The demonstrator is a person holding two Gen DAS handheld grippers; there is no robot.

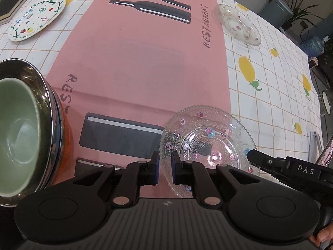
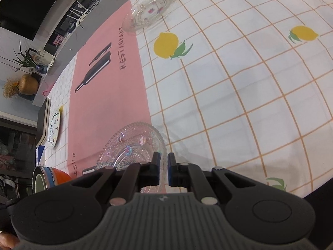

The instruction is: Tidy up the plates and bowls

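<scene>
Both tools low, near-level: L tool (image 1: 165, 166) & R tool (image 2: 163, 166) each pinching near glass plate (image 1: 208, 143) rim.

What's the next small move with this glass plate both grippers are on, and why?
Probably lift the near glass plate a little, level, off the pink mat. Both the left gripper and right gripper pinch opposite rim edges, and a matching glass plate sits farther away to stack it on.
</scene>
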